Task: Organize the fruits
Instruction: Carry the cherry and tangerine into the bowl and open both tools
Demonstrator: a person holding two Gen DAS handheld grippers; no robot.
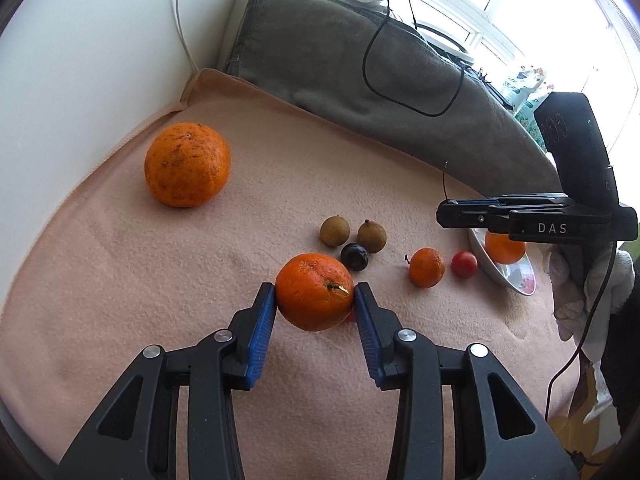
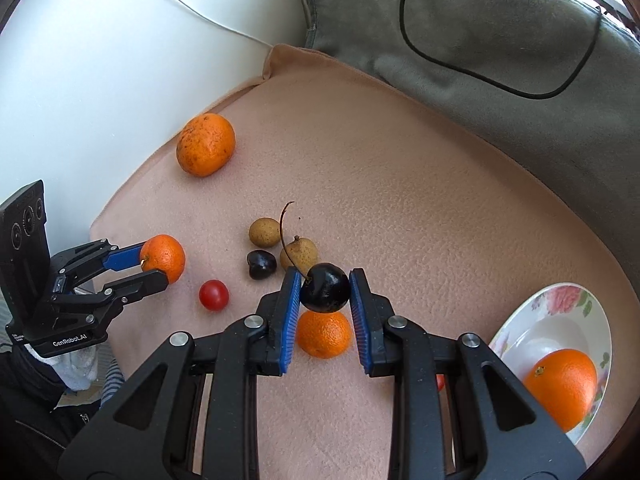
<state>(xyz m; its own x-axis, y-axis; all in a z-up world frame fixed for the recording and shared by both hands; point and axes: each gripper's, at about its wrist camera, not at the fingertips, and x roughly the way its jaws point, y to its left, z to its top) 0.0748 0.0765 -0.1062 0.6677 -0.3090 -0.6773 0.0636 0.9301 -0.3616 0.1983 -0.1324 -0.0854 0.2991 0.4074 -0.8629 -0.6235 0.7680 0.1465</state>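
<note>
Peach fleece blanket (image 1: 248,216) covers the whole work surface, soft and slightly rumpled, with its hem folded against a white wall (image 1: 80,60) on the left. Nearest the left wrist camera, the left gripper (image 1: 315,298) clamps a medium orange (image 1: 314,292) between its blue pads, lifted just clear of the cloth. Nearest the right wrist camera, the right gripper (image 2: 325,294) pinches a dark cherry (image 2: 325,287) with a long curved stem, held above a small tangerine (image 2: 324,334) lying on the fleece. A floral white bowl (image 2: 560,308) sits at the right edge with one orange (image 2: 564,384) inside. Farther out lie a red cherry tomato (image 2: 214,295), a second dark cherry (image 2: 261,264) and two brown longans (image 2: 264,232), close together. A large spotted orange (image 1: 187,164) rests apart near the blanket's far left corner. Beyond it a grey-green cushion (image 1: 340,60) carries a looped black cable (image 1: 400,60), with a bright window (image 1: 540,8) behind.
</note>
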